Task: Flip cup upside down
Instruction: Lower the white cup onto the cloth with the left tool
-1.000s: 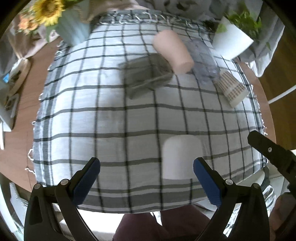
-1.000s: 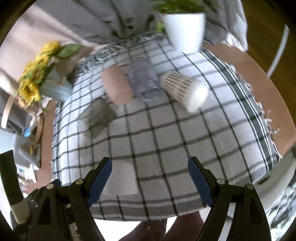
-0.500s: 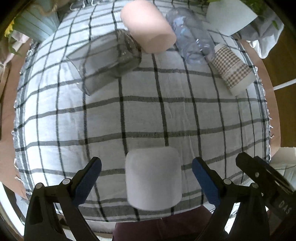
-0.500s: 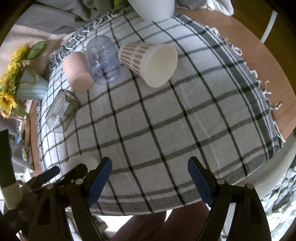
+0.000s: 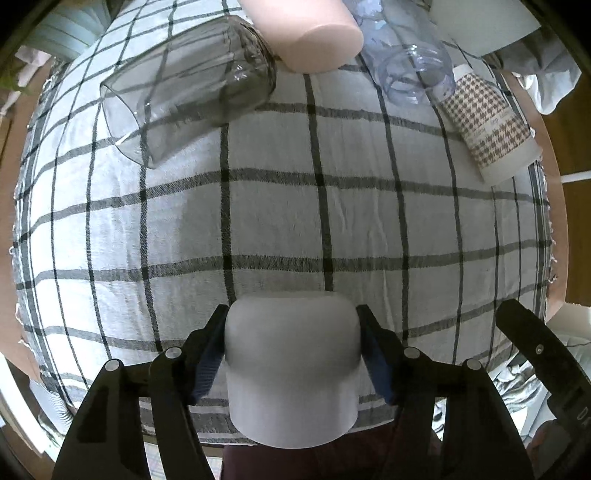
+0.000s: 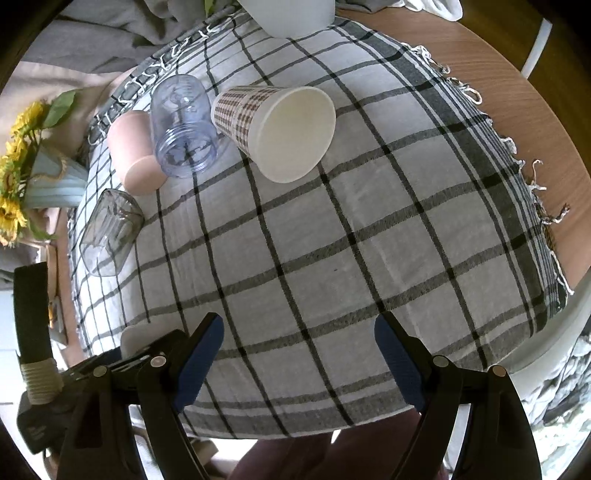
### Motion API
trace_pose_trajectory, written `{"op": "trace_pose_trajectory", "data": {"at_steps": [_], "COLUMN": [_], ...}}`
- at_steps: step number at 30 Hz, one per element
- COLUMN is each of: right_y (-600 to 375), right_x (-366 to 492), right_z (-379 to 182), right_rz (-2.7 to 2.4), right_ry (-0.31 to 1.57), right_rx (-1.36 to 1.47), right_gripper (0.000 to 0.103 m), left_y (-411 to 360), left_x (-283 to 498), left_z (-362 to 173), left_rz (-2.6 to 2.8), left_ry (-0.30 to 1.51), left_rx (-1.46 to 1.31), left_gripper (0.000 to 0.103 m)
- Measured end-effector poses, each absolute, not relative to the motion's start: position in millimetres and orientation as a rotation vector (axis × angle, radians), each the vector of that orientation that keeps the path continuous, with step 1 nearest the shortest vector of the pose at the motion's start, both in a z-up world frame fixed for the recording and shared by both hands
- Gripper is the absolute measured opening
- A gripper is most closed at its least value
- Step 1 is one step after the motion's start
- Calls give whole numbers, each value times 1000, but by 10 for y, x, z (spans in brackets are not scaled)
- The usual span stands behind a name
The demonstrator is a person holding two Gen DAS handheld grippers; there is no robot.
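Observation:
A white cup (image 5: pixel 291 365) lies on its side near the front edge of the checked tablecloth (image 5: pixel 280 214), closed base pointing away from me. My left gripper (image 5: pixel 291 350) is shut on the white cup, blue pads pressed on both its sides. In the right wrist view only a sliver of the white cup (image 6: pixel 129 336) shows behind the left gripper (image 6: pixel 110 369). My right gripper (image 6: pixel 299 354) is open and empty above the cloth's front edge. Its black body (image 5: pixel 543 354) shows at the right of the left wrist view.
Several other cups lie on their sides at the back: a smoky glass (image 5: pixel 184 92), a pink cup (image 5: pixel 306 33), a clear bluish plastic cup (image 5: pixel 410 59) and a houndstooth paper cup (image 5: pixel 491 129). A sunflower vase (image 6: pixel 40 177) and a white plant pot (image 6: pixel 295 14) stand at the cloth's far edge.
My left gripper moved forward and down over the white cup and closed on it. The right gripper moved slightly closer to the table and stayed open.

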State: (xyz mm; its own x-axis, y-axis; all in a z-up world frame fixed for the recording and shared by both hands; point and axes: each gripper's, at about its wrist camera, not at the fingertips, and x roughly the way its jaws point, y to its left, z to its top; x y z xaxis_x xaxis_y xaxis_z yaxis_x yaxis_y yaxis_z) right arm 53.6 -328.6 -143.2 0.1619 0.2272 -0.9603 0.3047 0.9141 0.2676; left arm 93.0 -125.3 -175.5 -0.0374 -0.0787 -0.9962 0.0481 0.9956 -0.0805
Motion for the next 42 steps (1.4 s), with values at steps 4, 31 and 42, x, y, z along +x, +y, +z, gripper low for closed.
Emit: {"op": "trace_pose_trajectory", "data": {"at_steps": [4, 31, 42], "right_y": [-3311, -3407, -3389], "right_x": [559, 796, 743], "right_z": [-1422, -1193, -1210], "right_rz": [-56, -106, -81], "right_ry": [1419, 1310, 1320], "right_rx": [463, 314, 287], "right_gripper": [84, 84, 84], "left_y": [-1263, -1383, -1326], "left_x": [999, 1408, 1163], "left_z": [-1632, -1468, -1418], "left_rz": [-88, -109, -111], "left_ry": [1569, 1096, 1111], "left_rx": [-40, -6, -59], "left_gripper": [66, 66, 66]}}
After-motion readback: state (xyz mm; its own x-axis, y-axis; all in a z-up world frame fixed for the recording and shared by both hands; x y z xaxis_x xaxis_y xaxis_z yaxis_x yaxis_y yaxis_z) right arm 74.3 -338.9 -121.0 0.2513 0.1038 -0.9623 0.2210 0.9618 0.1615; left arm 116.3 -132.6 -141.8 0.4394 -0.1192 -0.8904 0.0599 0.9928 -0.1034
